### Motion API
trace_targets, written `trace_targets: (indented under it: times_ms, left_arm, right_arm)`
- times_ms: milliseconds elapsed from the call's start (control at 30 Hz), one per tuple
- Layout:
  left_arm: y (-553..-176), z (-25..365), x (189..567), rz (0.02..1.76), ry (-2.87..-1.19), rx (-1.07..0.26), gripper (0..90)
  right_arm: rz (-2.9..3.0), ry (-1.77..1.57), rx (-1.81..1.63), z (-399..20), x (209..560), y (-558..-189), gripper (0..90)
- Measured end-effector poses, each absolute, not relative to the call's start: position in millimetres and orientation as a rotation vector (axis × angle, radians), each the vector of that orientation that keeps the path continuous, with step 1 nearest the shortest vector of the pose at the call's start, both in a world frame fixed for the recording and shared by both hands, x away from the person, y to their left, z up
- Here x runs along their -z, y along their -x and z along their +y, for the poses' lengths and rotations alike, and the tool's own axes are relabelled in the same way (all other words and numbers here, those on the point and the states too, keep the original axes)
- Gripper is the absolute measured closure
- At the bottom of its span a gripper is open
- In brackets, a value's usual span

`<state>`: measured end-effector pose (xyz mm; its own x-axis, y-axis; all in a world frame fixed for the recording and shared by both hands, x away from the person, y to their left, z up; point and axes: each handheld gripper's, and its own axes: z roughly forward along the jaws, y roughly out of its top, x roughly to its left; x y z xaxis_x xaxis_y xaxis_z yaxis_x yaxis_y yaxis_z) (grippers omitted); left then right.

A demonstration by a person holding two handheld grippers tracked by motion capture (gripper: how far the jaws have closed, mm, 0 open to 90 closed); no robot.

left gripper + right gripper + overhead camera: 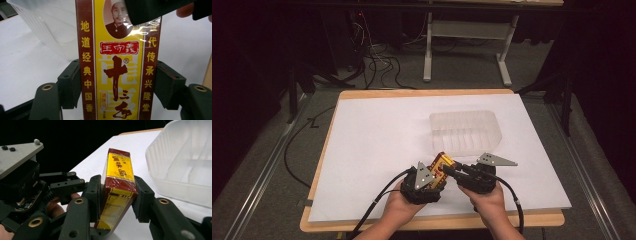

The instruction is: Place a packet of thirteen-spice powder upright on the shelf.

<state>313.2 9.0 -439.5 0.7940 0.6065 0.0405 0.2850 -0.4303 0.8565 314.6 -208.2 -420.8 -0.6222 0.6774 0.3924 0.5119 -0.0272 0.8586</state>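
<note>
One box [117,65], yellow front with dark red borders, shrink-wrapped. Front reads 王守义 on a red badge, big 十三香 below, 调味品 in a small oval, a portrait at top. Left border: 地道经典中国香. Right border: 代传承兴隆堂. Top face, in the right gripper view, reads 调味品 again [119,168].

Box is held above the white sheet [377,135], between two grippers. Left gripper [428,176] clamps its long sides, pads tight. Right gripper [451,171] pads press its end.

One clear plastic bin [466,131] with ribbed dividers just beyond. One wooden table [432,93].
</note>
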Motion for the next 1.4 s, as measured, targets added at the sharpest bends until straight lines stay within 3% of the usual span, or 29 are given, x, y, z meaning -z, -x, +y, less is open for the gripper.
trace_targets:
  times_ms: [400,667,1067,1400]
  left_arm:
    - [-317,9,442,0.678,-2.039,-0.42,31.6]
    - [-318,13,440,0.683,-2.028,-0.393,22.7]
    - [-319,25,434,0.686,-2.003,-0.386,23.2]
    - [-336,62,427,0.754,-1.966,-0.438,24.5]
  right_arm:
    - [2.08,-1.247,-1.697,-202,416,-312,67.8]
    - [2.035,-1.236,-1.683,-208,412,-310,68.2]
    - [1.981,-1.219,-1.607,-222,410,-307,68.1]
    - [1.942,-1.201,-1.562,-230,408,-305,68.0]
